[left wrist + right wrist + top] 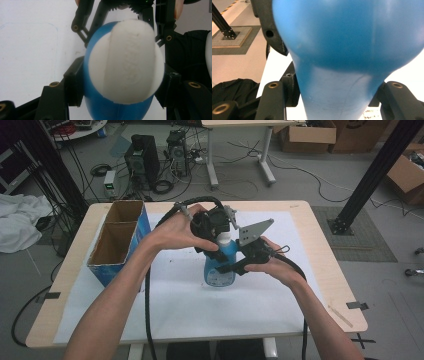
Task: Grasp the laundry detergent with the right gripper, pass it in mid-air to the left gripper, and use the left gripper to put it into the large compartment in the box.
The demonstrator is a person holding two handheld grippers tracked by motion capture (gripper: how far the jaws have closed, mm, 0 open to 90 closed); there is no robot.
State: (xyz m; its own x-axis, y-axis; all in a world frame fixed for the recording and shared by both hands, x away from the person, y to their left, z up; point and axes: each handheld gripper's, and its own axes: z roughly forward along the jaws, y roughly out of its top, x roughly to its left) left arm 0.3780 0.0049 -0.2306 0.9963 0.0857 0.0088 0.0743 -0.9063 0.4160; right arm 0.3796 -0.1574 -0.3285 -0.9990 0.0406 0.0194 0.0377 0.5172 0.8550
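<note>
A blue bottle (220,267) with a white cap (125,62) stands upright over the white sheet (190,300) at mid-table. My left gripper (222,237) comes down from above, and its jaws press on the bottle's shoulder on both sides just below the cap (121,85). My right gripper (234,266) reaches in from the right with the grey plate on top. In the right gripper view its jaws (335,92) clamp the narrower part of the blue bottle (342,50). I cannot tell whether the base touches the sheet.
A blue cardboard box (120,242) with two open compartments stands at the table's left. Both grippers' cables (148,310) trail off the front edge. Beyond the table are computer towers (142,157), another desk and a black post (372,175) at the right.
</note>
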